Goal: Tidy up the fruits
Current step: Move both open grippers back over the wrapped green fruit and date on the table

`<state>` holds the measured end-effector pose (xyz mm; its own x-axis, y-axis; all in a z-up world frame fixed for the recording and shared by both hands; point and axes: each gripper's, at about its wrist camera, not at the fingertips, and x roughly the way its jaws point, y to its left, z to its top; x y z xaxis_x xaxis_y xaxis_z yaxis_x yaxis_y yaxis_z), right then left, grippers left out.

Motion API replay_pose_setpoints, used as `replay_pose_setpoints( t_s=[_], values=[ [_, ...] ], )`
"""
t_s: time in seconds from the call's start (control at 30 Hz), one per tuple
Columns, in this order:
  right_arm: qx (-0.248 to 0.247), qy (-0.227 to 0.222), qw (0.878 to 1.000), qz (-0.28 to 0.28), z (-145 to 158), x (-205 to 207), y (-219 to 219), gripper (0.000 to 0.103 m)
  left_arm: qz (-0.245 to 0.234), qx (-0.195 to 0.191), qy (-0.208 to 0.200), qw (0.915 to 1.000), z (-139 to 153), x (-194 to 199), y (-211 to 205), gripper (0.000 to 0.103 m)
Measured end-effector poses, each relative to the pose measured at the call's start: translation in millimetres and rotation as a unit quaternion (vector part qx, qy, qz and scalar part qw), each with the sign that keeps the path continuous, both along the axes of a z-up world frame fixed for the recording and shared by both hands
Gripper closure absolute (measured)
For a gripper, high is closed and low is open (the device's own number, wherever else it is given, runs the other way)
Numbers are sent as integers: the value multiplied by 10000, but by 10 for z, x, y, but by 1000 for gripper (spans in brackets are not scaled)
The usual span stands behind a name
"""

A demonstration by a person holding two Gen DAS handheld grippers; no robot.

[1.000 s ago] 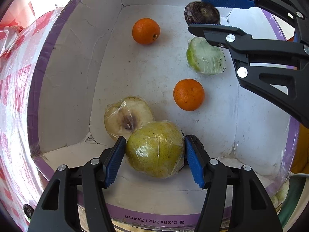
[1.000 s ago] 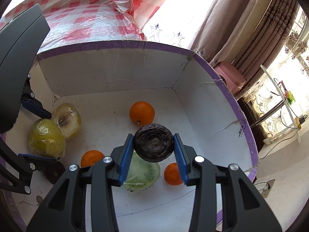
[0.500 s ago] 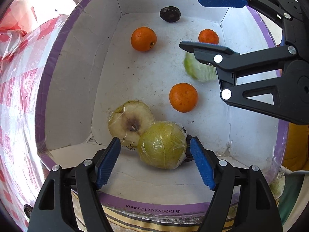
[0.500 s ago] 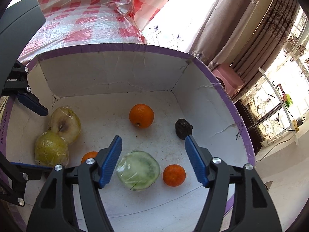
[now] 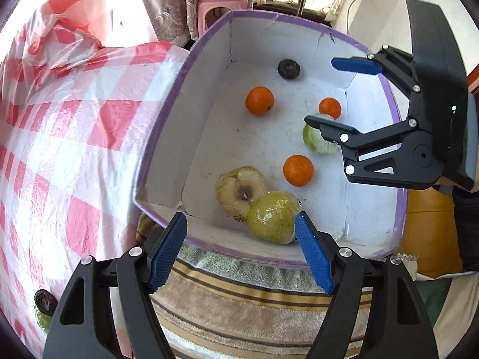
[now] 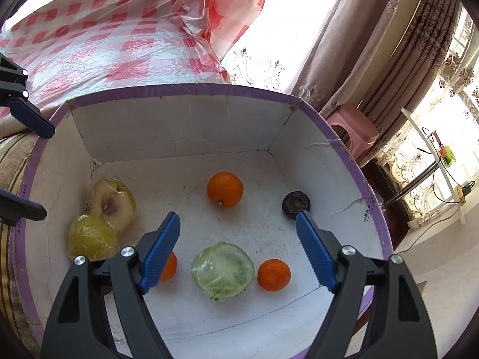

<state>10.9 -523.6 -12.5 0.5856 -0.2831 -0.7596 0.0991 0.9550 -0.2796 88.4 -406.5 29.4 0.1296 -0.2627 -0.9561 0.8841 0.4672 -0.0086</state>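
Left hand-held gripper (image 5: 241,249), seen from its own camera, stands with its blue pads spread and nothing pressed between them; its jaws have just been opening, and the wrapped yellow-green pear (image 5: 274,217) lies free below, in the box's near-left corner. Box (image 5: 167,125), white inside with a purple rim, sits on a striped cloth (image 5: 254,296) beside a red-checked plastic cover (image 5: 74,125). Touching the pear on its left is a wrapped cut pear half (image 5: 241,188), cut face up. Further right on the box floor lies an orange (image 5: 298,170); a second orange (image 5: 259,100) sits nearer the far wall, and a third, smaller orange (image 5: 329,107) near the right wall. A wrapped pale green fruit (image 5: 317,142) lies just beside this small orange, partly hidden by the right hand-held gripper (image 5: 332,92). A dark, wrinkled fruit (image 5: 288,69) rests against the far wall. Right hand-held gripper, in its own view, is likewise spread and empty above the green fruit, its jaws having just been opening. Outside the box, at the far left edge, another dark fruit (image 5: 45,299) lies on the checked cover.
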Motion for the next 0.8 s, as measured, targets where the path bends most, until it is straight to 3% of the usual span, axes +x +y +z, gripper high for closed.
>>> replay_pose_setpoints(
  t_s=[0.23, 0.8],
  values=[
    [5, -63, 9999, 161, 102, 6, 169, 23, 339, -531, -173, 9979, 400, 65, 406, 30],
    [134, -230, 9962, 833, 351, 145, 842, 22, 1310, -1267, -634, 9812, 663, 171, 1524, 30]
  ],
)
